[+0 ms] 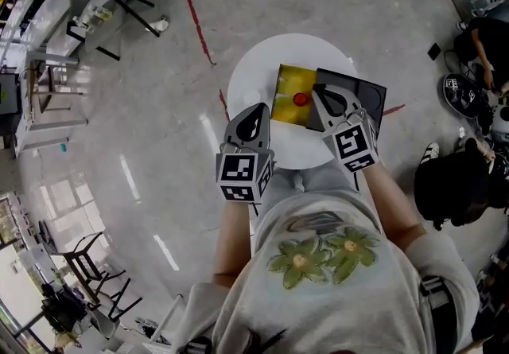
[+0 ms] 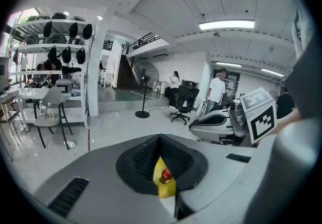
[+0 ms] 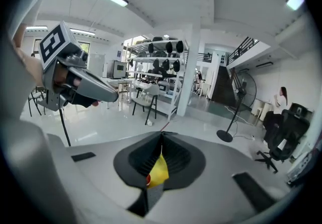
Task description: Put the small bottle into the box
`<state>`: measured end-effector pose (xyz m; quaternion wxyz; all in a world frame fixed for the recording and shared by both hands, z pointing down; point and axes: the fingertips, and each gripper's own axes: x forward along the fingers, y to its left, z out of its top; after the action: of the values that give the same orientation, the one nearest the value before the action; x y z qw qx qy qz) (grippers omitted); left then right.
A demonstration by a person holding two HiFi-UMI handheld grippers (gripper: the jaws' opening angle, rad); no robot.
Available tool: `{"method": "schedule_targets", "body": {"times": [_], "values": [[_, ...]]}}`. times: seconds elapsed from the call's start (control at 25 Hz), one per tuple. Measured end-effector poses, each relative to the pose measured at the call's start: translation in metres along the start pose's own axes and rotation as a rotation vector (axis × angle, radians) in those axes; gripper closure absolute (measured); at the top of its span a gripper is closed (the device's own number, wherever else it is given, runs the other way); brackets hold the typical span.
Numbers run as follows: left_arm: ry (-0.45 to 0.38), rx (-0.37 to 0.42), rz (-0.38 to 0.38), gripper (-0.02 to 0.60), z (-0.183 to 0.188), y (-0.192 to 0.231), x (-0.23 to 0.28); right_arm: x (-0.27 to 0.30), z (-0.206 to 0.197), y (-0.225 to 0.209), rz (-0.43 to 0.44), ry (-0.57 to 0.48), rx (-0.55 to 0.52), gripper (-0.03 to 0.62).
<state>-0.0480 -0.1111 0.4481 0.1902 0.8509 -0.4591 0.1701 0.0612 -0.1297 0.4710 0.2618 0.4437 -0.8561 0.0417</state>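
A small bottle [image 1: 301,99] with a red cap sits inside the open yellow box [image 1: 285,99], whose dark lid [image 1: 359,93] lies open to the right. The box rests on a round white table [image 1: 258,74]. My left gripper [image 1: 257,107] hovers just left of the box, jaws together and holding nothing. My right gripper [image 1: 317,91] hangs over the box's right edge, close to the bottle, also shut and holding nothing. In the left gripper view, the bottle [image 2: 165,174] and box [image 2: 167,189] show past the closed jaws. In the right gripper view, the yellow box [image 3: 158,170] shows the same way.
The table stands on a grey floor with a red tape line [image 1: 197,22]. A person in black [image 1: 457,185] sits to the right. Chairs and shelves [image 1: 48,82] line the left side. A standing fan [image 2: 144,94] and office chairs stand farther off.
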Motion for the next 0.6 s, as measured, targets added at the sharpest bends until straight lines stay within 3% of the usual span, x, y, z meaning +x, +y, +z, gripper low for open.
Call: {"method": "schedule_targets", "body": {"times": [0.24, 0.6], "values": [[-0.028, 0.024, -0.041, 0.578, 0.012, -0.023, -0.005, -0.029, 0.007, -0.002, -0.019, -0.052, 0.072, 0.591], [-0.035, 0.062, -0.077, 0.578, 0.019, -0.049, -0.007, -0.052, 0.000, -0.007, -0.041, -0.053, 0.085, 0.591]]}}
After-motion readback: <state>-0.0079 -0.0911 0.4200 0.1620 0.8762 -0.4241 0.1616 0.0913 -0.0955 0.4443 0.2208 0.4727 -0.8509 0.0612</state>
